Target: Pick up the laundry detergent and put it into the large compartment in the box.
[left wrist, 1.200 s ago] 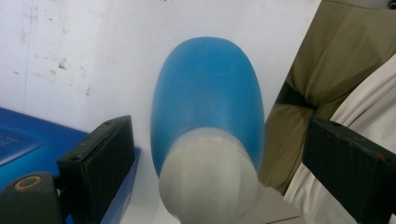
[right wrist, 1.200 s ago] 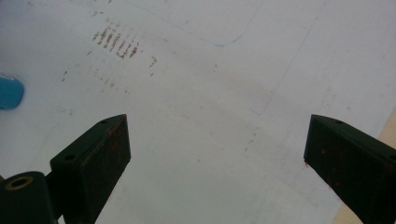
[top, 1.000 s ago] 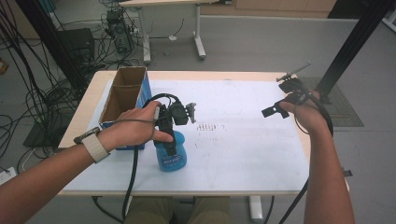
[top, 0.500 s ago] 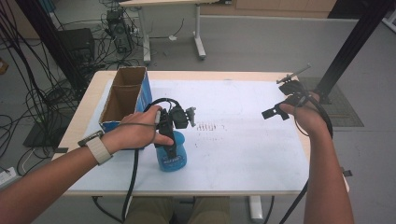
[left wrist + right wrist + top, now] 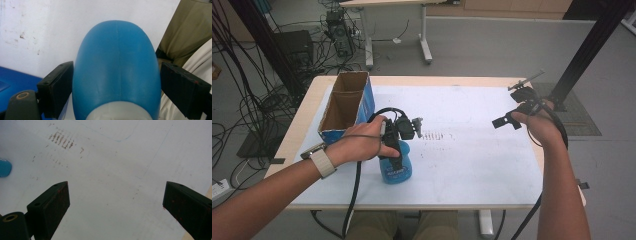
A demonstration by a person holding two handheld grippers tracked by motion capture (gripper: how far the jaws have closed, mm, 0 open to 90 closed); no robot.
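Note:
A blue bottle (image 5: 396, 170) with a pale neck stands upright on the white sheet (image 5: 472, 150) near the table's front left. My left gripper (image 5: 394, 152) reaches down over it from above, held by a hand with a wristband. In the left gripper view the bottle (image 5: 117, 70) sits between both black pads (image 5: 56, 87), which press against its sides. My right gripper (image 5: 512, 107) hovers open above the right side of the sheet. Its jaws stand wide apart over bare, smudged paper, and a sliver of the bottle (image 5: 5, 167) shows at the far left.
An open cardboard box (image 5: 344, 107) with a blue side stands at the back left, a hand's width from the bottle. Dark smudge marks (image 5: 437, 136) lie mid-sheet. Cables trail off the front edge. A second desk and tangled cords sit on the floor behind.
The left forearm has drifted slightly to the right while the gripper stays on the bottle. The bottle and the right gripper keep their places.

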